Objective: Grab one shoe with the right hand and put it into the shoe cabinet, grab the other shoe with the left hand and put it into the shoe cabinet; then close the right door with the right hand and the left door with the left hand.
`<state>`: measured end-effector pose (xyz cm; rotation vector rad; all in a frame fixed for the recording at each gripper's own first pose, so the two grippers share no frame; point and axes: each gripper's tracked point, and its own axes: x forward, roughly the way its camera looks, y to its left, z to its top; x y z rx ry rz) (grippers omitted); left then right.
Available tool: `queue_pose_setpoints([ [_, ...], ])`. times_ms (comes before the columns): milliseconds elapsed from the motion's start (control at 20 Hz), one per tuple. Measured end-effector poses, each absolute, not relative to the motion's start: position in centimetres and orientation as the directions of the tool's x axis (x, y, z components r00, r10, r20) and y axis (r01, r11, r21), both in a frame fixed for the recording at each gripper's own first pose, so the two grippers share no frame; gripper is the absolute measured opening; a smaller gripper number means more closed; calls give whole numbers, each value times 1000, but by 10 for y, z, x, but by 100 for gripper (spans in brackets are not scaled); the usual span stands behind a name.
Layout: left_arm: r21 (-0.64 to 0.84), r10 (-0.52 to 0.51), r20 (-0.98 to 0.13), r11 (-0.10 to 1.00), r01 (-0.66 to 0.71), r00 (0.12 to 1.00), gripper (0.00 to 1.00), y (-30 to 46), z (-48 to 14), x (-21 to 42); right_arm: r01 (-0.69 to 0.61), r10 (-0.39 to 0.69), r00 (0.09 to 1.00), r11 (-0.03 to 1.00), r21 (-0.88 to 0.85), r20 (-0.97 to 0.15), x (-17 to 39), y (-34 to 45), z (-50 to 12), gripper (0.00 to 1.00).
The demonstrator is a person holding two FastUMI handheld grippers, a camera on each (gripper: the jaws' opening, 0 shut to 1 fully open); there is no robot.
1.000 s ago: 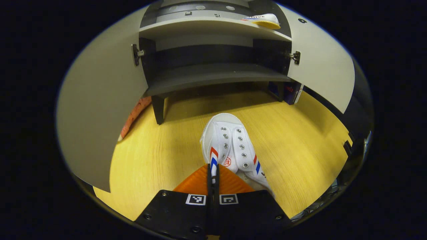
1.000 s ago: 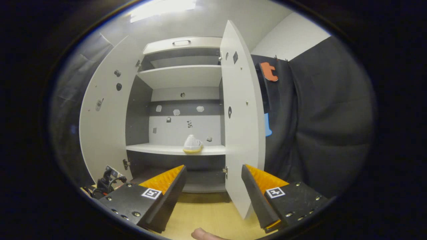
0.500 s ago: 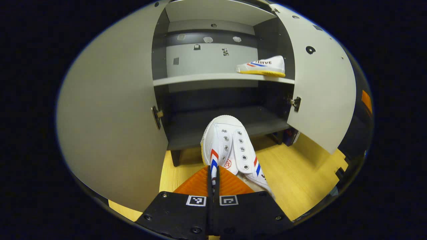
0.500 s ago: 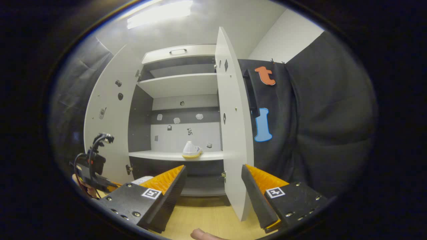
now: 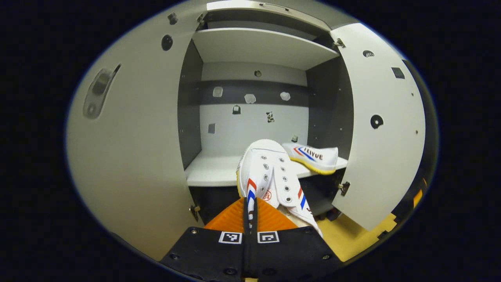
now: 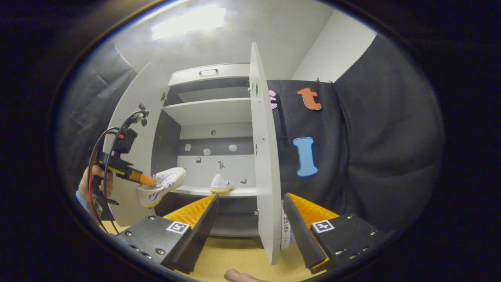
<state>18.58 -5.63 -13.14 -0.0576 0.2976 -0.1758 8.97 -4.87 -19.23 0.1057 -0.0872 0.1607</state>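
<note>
Both cabinet doors (image 5: 129, 156) stand open, with one shoe (image 5: 313, 156) on the shelf (image 5: 211, 172). Left gripper (image 5: 250, 205) jaws are clamped on the other shoe (image 5: 270, 176). Right gripper (image 6: 250, 219) jaws are apart.

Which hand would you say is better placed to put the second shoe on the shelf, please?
Left. Its claw is shut on the shoe, held just in front of the shelf. The right claw is open, empty and farther back.

Left gripper (image 5: 250, 203) clamped (raised); right gripper (image 6: 250, 213) agape.
</note>
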Motion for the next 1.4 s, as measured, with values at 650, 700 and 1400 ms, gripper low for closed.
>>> queue_pose_setpoints([
  [650,-177,-99,-308,983,45,946,0,-73,-99,342,-182,156,978,962,202,142,75,-77,-188,98],
  [700,-182,-100,-325,982,42,940,0,-71,-111,343,-182,154,977,963,197,147,74,-80,-187,98],
  [1400,-60,-98,-149,994,90,984,45,-72,-103,359,-209,187,974,962,178,130,53,-76,-193,98],
])
